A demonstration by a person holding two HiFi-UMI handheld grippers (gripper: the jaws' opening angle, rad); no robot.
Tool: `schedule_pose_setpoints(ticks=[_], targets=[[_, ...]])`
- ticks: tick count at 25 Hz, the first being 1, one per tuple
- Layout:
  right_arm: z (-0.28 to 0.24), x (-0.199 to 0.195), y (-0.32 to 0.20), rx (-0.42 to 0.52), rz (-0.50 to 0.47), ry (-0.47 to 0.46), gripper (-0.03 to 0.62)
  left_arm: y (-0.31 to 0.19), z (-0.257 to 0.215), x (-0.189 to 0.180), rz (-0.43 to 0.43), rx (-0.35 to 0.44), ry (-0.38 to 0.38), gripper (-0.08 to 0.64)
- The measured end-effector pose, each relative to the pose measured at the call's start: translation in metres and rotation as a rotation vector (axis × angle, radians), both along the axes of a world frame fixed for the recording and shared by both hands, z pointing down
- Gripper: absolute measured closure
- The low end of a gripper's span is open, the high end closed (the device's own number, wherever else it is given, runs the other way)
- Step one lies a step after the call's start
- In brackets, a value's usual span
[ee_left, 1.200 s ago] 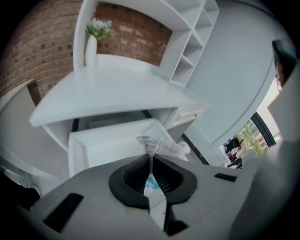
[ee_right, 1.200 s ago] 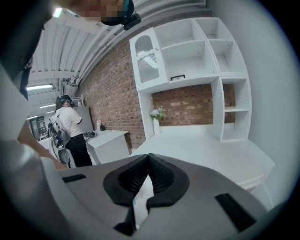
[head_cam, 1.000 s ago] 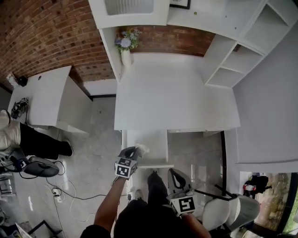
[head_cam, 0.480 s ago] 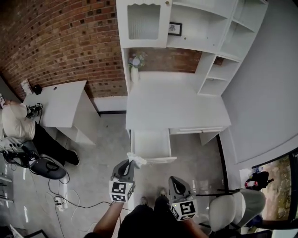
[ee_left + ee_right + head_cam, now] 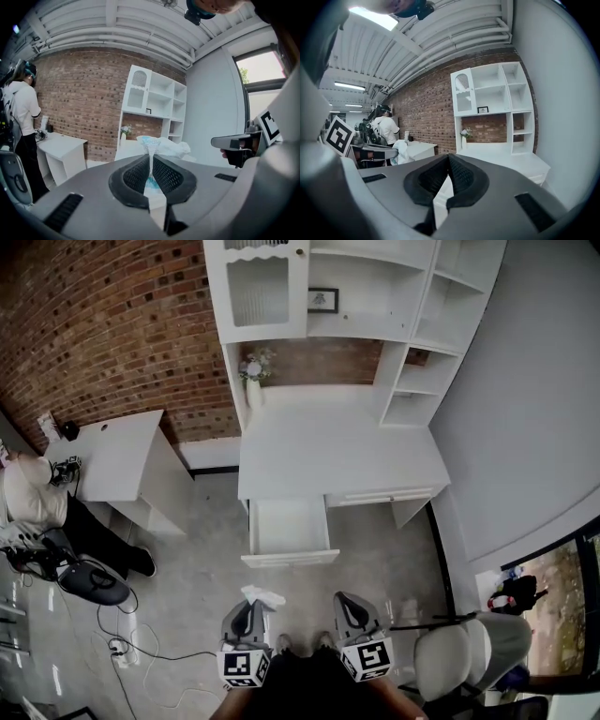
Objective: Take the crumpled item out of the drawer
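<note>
The item (image 5: 161, 144), a crumpled white wrapper or bag, is pinched in the left gripper (image 5: 151, 158), whose jaws are closed on a narrow neck of it; the rest flares out past the tips, up and to the right in the left gripper view, so its length runs roughly along the line of the jaws, pointing away from the person; in the head view it sits at that gripper's front end, out of the drawer (image 5: 289, 559) and well apart from it, the drawer standing pulled out under the desk (image 5: 328, 451) straight ahead; so the taking-out looks done, and any next move would probably be a set-down, or closing the drawer; the right gripper (image 5: 448, 160) has its jaws together with nothing between them; it hangs just beside the left one, about as far from the drawer, and being free it is the likelier one for a push on the drawer front; as for writing, the item carries pale blue print near the pinch, too blurred and creased to read; each gripper's cube shows black-and-white square markers, not letters; a small framed picture (image 5: 322, 300) stands on the shelf above the desk, too small to make out; no brand can be read anywhere.
</note>
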State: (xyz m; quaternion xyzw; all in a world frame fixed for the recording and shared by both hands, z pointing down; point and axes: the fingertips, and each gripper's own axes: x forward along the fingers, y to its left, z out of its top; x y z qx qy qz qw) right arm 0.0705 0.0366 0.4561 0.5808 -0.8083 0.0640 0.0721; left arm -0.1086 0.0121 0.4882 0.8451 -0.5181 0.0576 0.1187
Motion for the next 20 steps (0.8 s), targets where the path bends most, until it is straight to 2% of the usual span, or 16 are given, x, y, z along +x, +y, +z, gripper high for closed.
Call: schedule_pose_setpoints(ticks=[8, 12, 20], targets=[[0.006, 0.026, 0.004, -0.001, -0.021, -0.024, 0.580, -0.001, -0.009, 0.027, -0.005, 0.029, -0.013, 0.520], [0.004, 0.023, 0.004, 0.005, -0.031, -0.024, 0.581, 0.002, -0.015, 0.029, -0.013, 0.051, -0.021, 0.520], [0.004, 0.021, 0.005, 0.005, -0.035, -0.029, 0.581, 0.002, -0.011, 0.025, -0.025, 0.041, -0.027, 0.520]])
